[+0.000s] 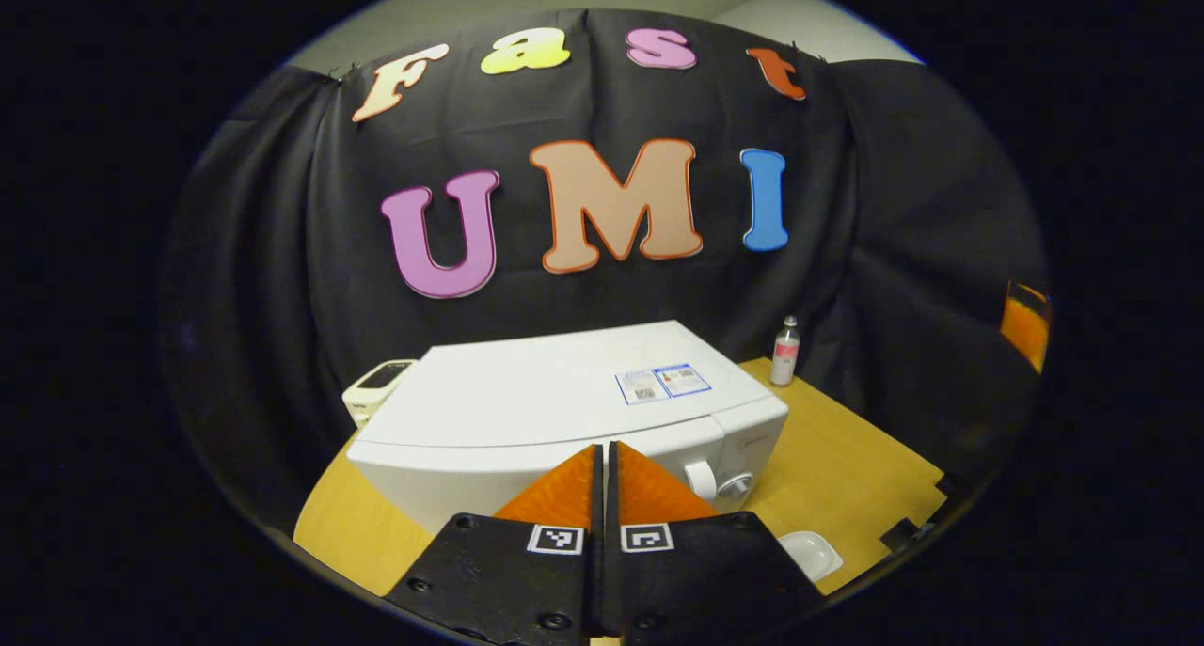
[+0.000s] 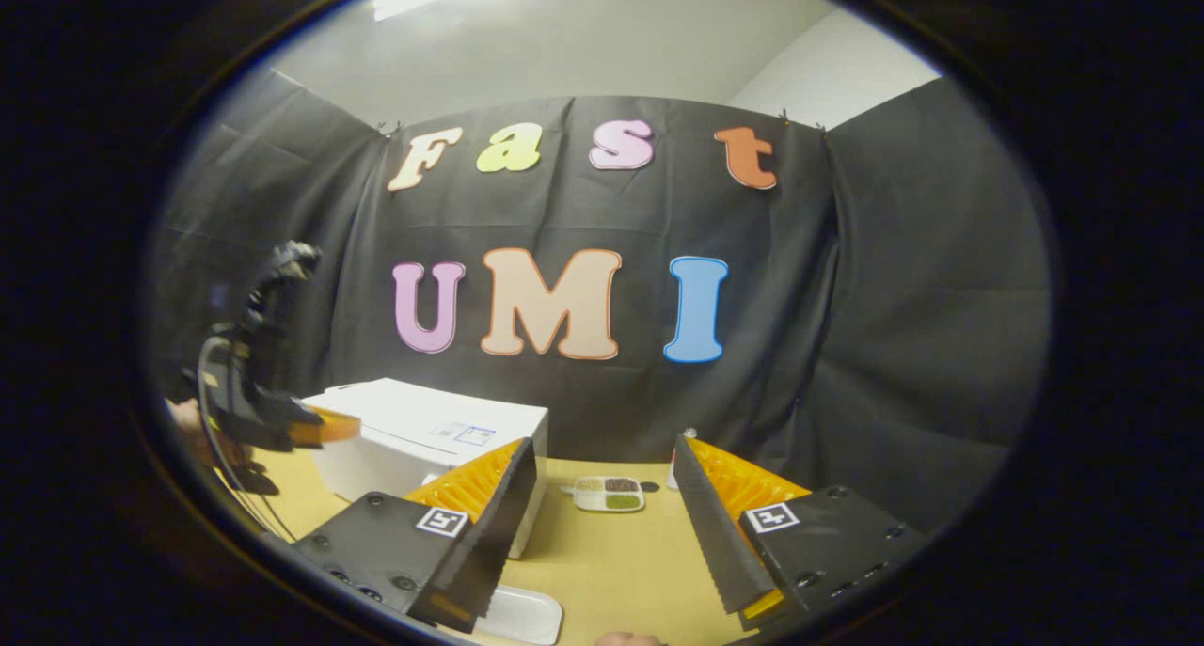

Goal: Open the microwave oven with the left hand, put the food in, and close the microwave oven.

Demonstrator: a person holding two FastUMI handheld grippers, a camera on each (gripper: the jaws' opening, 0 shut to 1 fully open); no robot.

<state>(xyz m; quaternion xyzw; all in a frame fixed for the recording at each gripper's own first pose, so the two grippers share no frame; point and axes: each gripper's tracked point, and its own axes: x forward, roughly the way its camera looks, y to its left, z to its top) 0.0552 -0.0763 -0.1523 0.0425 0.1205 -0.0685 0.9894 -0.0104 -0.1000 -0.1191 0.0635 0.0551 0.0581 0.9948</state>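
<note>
Evidently the opening step is barely begun: the left hand-held gripper (image 1: 603,458), fingers pressed together, hovers above the closed microwave oven (image 1: 564,411) at the tabletop's (image 1: 847,467) left edge and must reach its door, while the right hand-held gripper (image 2: 602,496), spread and empty, faces the food tray (image 2: 609,494) mid-tabletop.

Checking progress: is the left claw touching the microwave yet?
Cannot tell. In the right gripper view the left claw overlaps the microwave edge, no plain gap.
</note>
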